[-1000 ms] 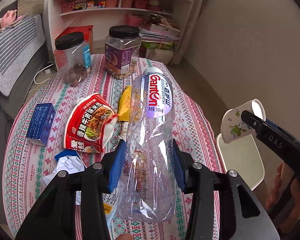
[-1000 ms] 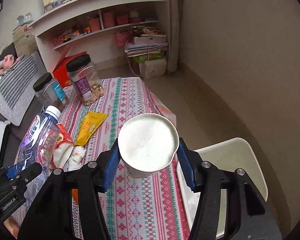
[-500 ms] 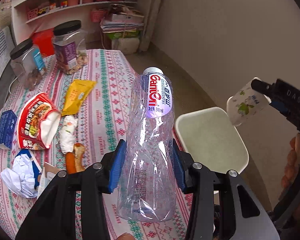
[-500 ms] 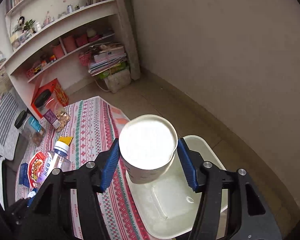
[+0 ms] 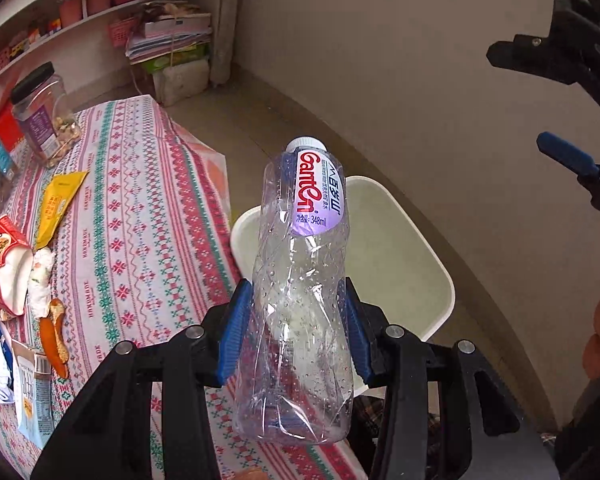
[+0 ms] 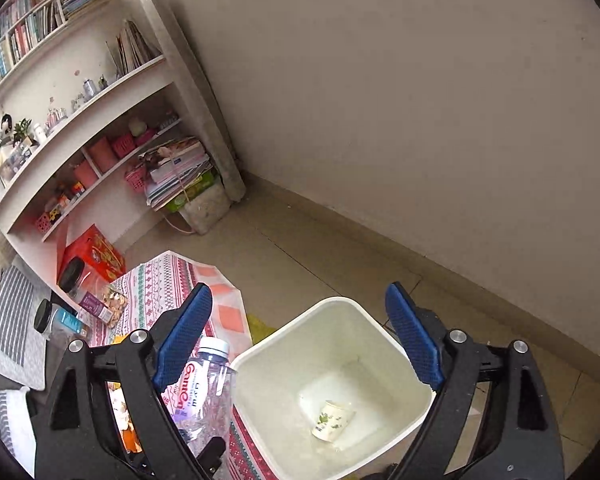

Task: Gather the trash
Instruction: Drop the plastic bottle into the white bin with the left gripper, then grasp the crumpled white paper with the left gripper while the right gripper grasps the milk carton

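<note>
Your left gripper (image 5: 294, 326) clamps the bottle (image 5: 300, 300) mid-frame, upright, just short of the bin (image 5: 416, 256). Your right gripper (image 6: 300, 332) gapes empty above it; the cup (image 6: 332, 420) lies at lower centre, inside.

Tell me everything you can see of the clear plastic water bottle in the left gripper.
The clear plastic water bottle is empty, crumpled and dented, with droplets inside. It has a white cap on and a purple-white label reading "Ganten 348ml" in red. It stands upright, clamped at mid-body between the blue-padded fingers of the left gripper, held in the air at the table's edge, beside the white plastic bin. Nothing else touches it.
</note>
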